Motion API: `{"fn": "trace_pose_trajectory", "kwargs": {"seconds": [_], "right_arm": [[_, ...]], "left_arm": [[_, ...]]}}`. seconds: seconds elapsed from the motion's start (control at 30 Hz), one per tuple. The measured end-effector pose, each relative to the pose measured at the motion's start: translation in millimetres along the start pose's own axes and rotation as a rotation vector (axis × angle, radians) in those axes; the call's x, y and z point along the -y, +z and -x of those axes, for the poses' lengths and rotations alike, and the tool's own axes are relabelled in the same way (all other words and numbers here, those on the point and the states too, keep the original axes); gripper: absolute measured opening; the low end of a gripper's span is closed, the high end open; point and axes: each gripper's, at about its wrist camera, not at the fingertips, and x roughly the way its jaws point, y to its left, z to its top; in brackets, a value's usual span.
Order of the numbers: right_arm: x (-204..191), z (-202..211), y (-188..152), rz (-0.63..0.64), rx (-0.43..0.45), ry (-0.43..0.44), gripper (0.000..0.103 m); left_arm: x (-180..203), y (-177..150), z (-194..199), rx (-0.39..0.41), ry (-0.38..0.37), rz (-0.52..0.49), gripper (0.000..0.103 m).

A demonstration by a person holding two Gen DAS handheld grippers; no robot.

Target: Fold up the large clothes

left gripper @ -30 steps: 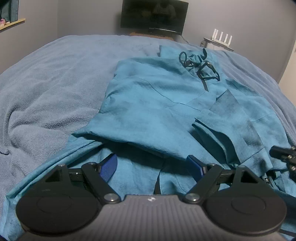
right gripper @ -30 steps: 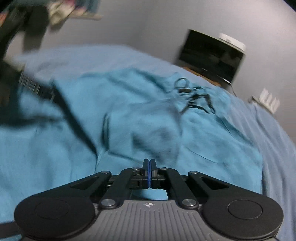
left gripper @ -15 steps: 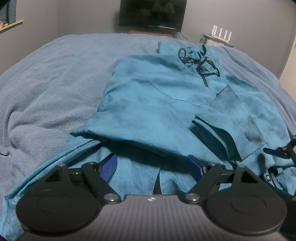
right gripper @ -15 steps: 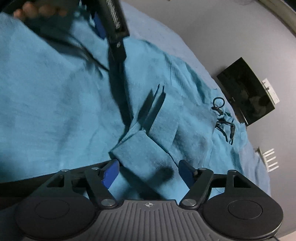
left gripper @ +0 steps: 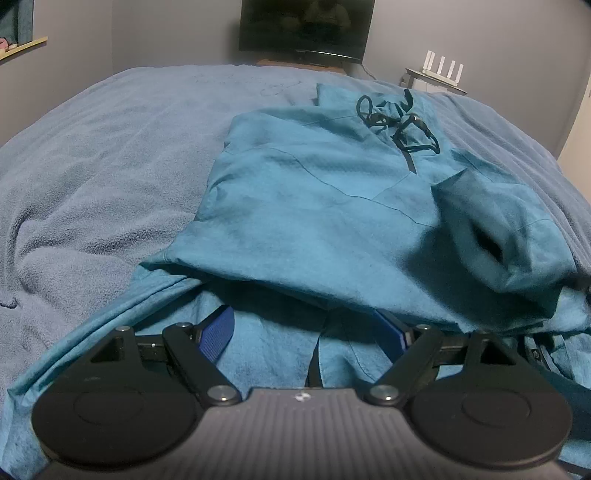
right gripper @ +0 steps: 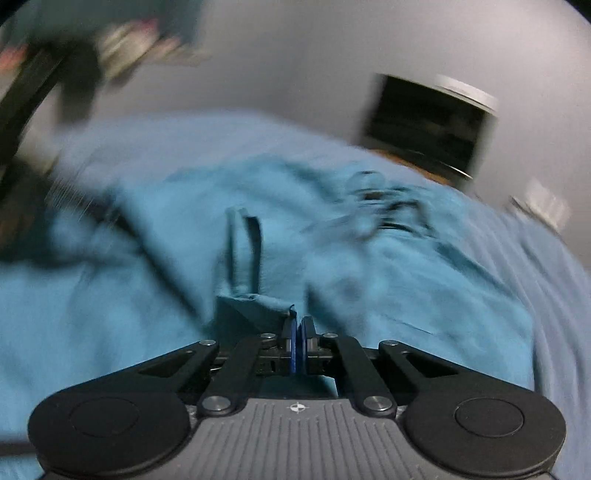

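Teal garment (left gripper: pixel 317 221) lies spread on the bed (left gripper: pixel 103 155). L gripper (left gripper: pixel 306 332) jaws wide apart over its near hem, gripping nothing. R gripper (right gripper: pixel 297 332) pinched tight on a sleeve (right gripper: pixel 255 302) fold.

My teal garment (left gripper: pixel 325 229) is thin matt woven cloth, finely creased, with a black cord (left gripper: pixel 402 129) at its neck. The bed cover (left gripper: pixel 103 177) under it is soft fleecy blue cloth, ribbed toward its right edge. My left gripper (left gripper: pixel 306 332) is matt black plastic with shiny metal rivets and ridged blue pads. The screen (left gripper: pixel 306 26) at the wall is glossy black.
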Motion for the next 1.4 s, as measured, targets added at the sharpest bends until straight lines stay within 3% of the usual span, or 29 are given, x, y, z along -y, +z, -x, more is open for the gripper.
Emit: {"fn": "trace_pose_trajectory", "kwargs": {"seconds": [0.13, 0.27, 0.4, 0.43, 0.47, 0.53, 0.7, 0.8, 0.83, 0.9, 0.93, 0.97, 1.0, 1.1, 1.13, 1.23, 1.3, 1.4], "right_arm": [[58, 13, 1, -0.309, 0.072, -0.127, 0.003], [105, 20, -20, -0.568, 0.053, -0.271, 0.003], [131, 14, -42, -0.770, 0.022, -0.218, 0.019], [132, 13, -46, -0.805, 0.021, -0.201, 0.028], [133, 11, -49, -0.828, 0.017, -0.188, 0.044], [131, 9, -52, -0.842, 0.011, -0.186, 0.056], [121, 12, -55, -0.822, -0.019, -0.273, 0.062], [124, 10, -58, -0.815, -0.038, -0.316, 0.075], [125, 7, -60, -0.812, -0.053, -0.318, 0.075], [126, 2, -62, -0.817, -0.063, -0.262, 0.064], [125, 1, -60, -0.808, -0.056, -0.242, 0.052], [122, 2, -58, -0.780, -0.041, -0.242, 0.026], [119, 4, -54, -0.742, -0.025, -0.233, 0.017], [110, 15, -43, -0.662, 0.056, -0.238, 0.012], [110, 19, -39, -0.645, 0.078, -0.262, 0.005], [120, 22, -39, -0.676, 0.080, -0.348, 0.005], [133, 9, -49, -0.733, -0.007, -0.365, 0.007], [145, -9, -67, -0.814, -0.137, -0.345, 0.027]], "left_arm": [[0, 0, 0, -0.001, 0.000, 0.000, 0.081], [-1, 0, -1, -0.005, 0.003, 0.001, 0.081], [0, -1, -3, -0.011, 0.007, -0.003, 0.081], [0, -1, -3, -0.011, 0.008, -0.003, 0.081], [0, -1, -3, -0.012, 0.008, -0.003, 0.081], [0, -1, -3, -0.012, 0.009, -0.003, 0.081], [0, -1, -4, -0.015, 0.012, -0.006, 0.081], [0, -1, -4, -0.017, 0.013, -0.008, 0.081], [1, -1, -4, -0.018, 0.014, -0.008, 0.081], [1, -1, -4, -0.018, 0.015, -0.009, 0.081], [1, -1, -4, -0.018, 0.015, -0.009, 0.081], [2, -1, -4, -0.018, 0.015, -0.009, 0.081], [2, -1, -4, -0.018, 0.015, -0.009, 0.081], [2, -1, -4, -0.018, 0.016, -0.010, 0.081], [2, -2, -4, -0.019, 0.016, -0.011, 0.081], [3, -2, -5, -0.021, 0.019, -0.012, 0.081], [3, -2, -5, -0.026, 0.022, -0.015, 0.081], [3, -2, -6, -0.032, 0.027, -0.020, 0.081]]}}
